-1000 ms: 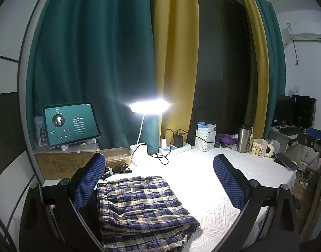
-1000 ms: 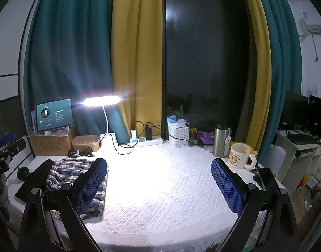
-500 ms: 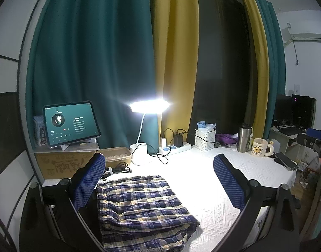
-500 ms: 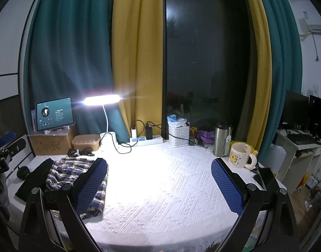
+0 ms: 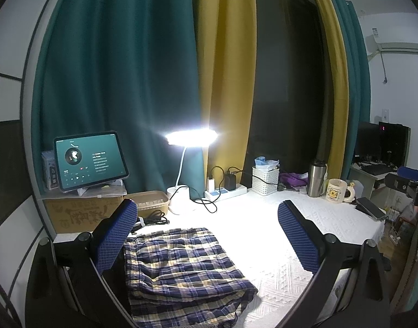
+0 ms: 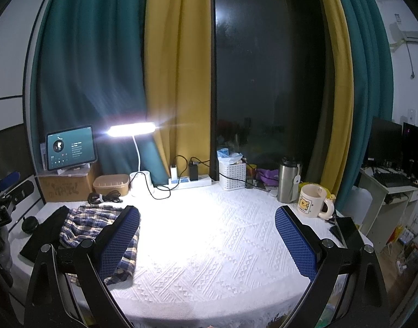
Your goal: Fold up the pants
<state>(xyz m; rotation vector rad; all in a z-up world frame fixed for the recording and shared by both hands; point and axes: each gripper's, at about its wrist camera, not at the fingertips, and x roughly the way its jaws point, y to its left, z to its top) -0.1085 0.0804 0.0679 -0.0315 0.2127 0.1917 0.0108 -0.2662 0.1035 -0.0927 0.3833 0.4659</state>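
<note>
The plaid pants (image 5: 181, 270) lie folded in a compact stack on the white textured tablecloth (image 5: 304, 224), at the table's left side. My left gripper (image 5: 209, 237) hovers open above them, its blue pads wide apart and holding nothing. In the right wrist view the same plaid pants (image 6: 85, 224) rest at the left, partly behind the left blue pad. My right gripper (image 6: 209, 240) is open over the bare tablecloth (image 6: 209, 232), apart from the pants.
Along the back stand a lit desk lamp (image 6: 131, 130), a tablet (image 6: 69, 147) on a cardboard box (image 6: 64, 186), a power strip (image 6: 189, 181), a white basket (image 6: 232, 175), a steel flask (image 6: 286, 180) and a mug (image 6: 311, 201). A phone (image 6: 345, 229) lies at the right edge. Dark cloth (image 6: 44, 235) lies left of the pants.
</note>
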